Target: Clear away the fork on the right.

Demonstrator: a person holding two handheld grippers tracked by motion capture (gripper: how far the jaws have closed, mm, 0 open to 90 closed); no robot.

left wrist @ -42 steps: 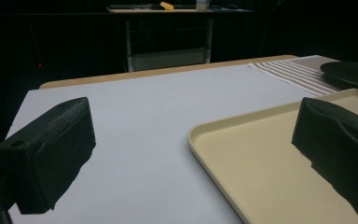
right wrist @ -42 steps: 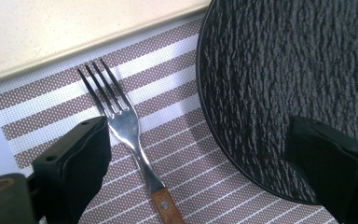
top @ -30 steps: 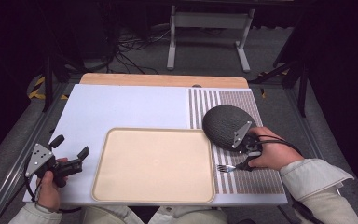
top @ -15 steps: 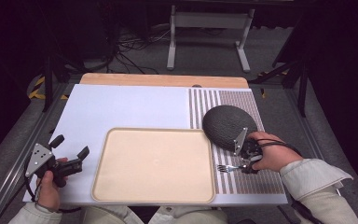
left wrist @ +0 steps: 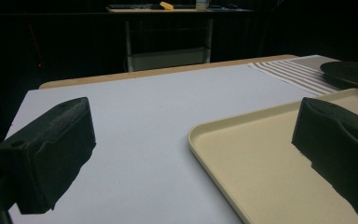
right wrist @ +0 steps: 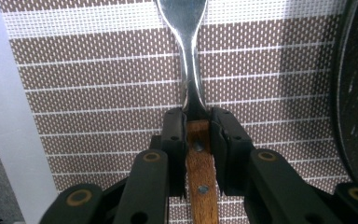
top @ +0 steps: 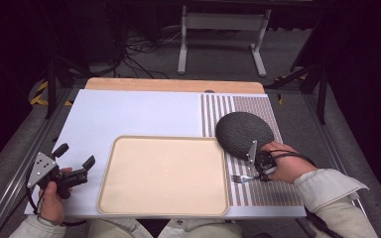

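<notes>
The table (top: 129, 114) carries a pale blue-white surface sheet, with a striped brown-and-white placemat (top: 258, 106) along its right side in the high view. A beige tray (top: 163, 176) sits at the lower centre of that frame, its right edge just beside the placemat. A dark round plate (top: 243, 133) rests on the placemat at centre right.

Right gripper (top: 260, 166): located at the lower right of the high view, just below the plate. In the right gripper view its jaws are closed tight on the wooden handle of a fork (right wrist: 193, 84), gripping where wood meets metal. The fork's metal neck extends toward the top of that frame, over the placemat. In the high view the tines point left toward the tray.

Left gripper (top: 74, 161): located at the lower left of the high view, over the bare sheet, left of the tray. Its jaws stand wide apart with nothing between them; the left gripper view shows the tray's near corner between the two pads.
</notes>
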